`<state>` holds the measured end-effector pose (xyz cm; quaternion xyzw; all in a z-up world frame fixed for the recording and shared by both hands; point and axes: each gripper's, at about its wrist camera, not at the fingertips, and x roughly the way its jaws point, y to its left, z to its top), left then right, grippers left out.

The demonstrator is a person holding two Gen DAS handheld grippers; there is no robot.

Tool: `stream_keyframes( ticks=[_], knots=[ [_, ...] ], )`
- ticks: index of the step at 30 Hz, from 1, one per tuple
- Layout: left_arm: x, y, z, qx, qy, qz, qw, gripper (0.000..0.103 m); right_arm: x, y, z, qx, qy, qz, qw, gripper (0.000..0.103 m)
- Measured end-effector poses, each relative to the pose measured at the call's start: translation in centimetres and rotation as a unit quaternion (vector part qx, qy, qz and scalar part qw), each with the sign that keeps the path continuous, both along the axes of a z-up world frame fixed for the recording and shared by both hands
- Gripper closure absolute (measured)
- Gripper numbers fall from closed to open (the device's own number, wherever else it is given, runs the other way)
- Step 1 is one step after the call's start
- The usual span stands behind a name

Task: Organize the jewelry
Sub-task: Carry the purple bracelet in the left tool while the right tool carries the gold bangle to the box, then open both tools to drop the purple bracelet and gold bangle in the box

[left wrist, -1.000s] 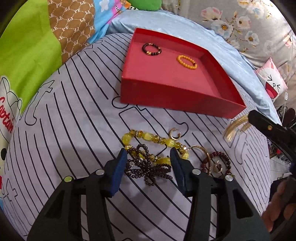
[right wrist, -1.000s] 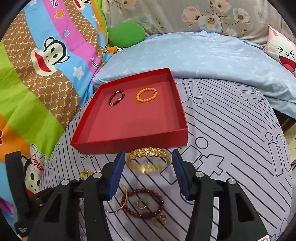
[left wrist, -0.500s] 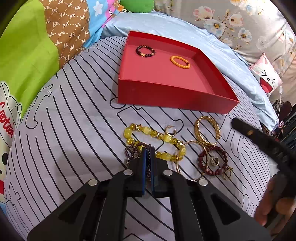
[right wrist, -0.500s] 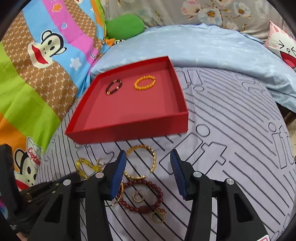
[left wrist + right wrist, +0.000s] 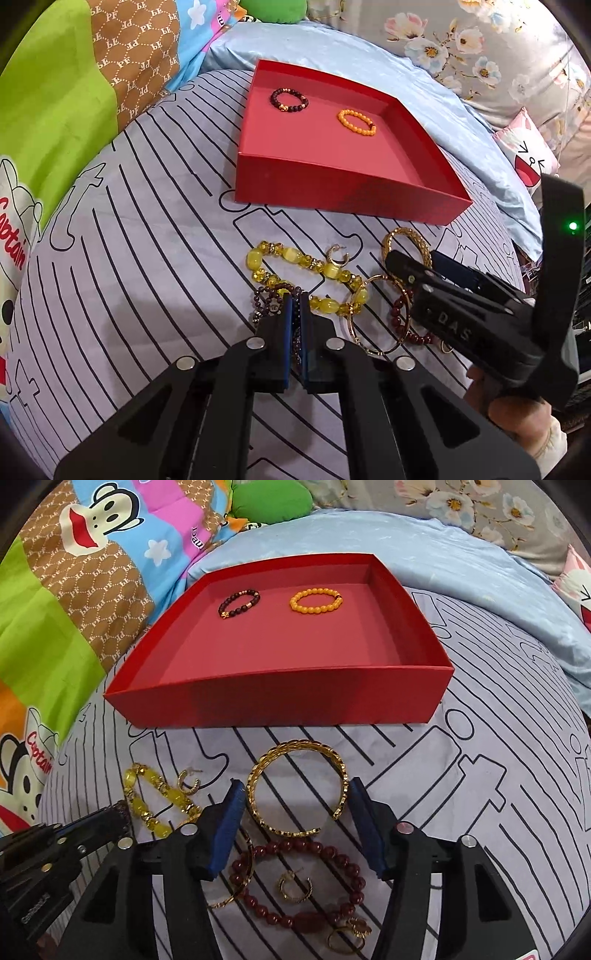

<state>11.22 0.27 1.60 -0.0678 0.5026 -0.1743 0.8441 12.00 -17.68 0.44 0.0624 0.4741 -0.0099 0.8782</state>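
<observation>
A red box (image 5: 332,188) (image 5: 280,698) on the striped bed cover holds a dark bead bracelet (image 5: 289,100) (image 5: 239,602) and an orange bead bracelet (image 5: 357,122) (image 5: 316,600). My left gripper (image 5: 295,301) is shut on a dark purple bead bracelet (image 5: 267,301), next to a yellow bead bracelet (image 5: 306,275) (image 5: 155,805). My right gripper (image 5: 297,792) is open, its jaws on either side of a gold cuff bangle (image 5: 297,788) (image 5: 406,242). A dark red bead bracelet (image 5: 299,882), a thin gold bangle (image 5: 376,314) and small gold earrings (image 5: 293,886) lie near it.
A light blue pillow (image 5: 461,565) lies behind the box. A colourful cartoon blanket (image 5: 74,590) is on the left, a floral cushion (image 5: 480,55) at the back. A loose gold earring (image 5: 337,255) lies by the yellow bracelet.
My left gripper closed on the dark purple bracelet. My right gripper moved down and forward until its open jaws sit around the gold cuff bangle.
</observation>
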Motion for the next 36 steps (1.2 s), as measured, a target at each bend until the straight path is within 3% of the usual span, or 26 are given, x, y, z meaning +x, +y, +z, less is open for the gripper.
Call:
stream_keyframes(
  ticks=[10, 20, 28, 36],
  knots=[
    [-0.6, 0.4, 1.8, -0.010, -0.010, -0.007, 0.9999, 0.100, -1.0, -1.3, 1.8, 0.026, -0.023, -0.016, 0.999, 0.049],
    [0.0, -0.7, 8.2, -0.023, -0.070, -0.033, 0.9967, 0.100, -2.0, -3.6, 6.8, 0.049, -0.072, -0.030, 0.996, 0.049],
    [6.0, -3.4, 12.6, -0.013, -0.141, -0.033, 0.9893, 0.100, 2.6, -5.2, 10.2, 0.040, -0.106, -0.025, 0.993, 0.049],
    [13.4, -5.8, 9.4, 0.004, -0.124, -0.020, 0.9920, 0.100, 9.1, -4.6, 8.0, 0.025, -0.075, -0.010, 0.997, 0.049]
  ],
)
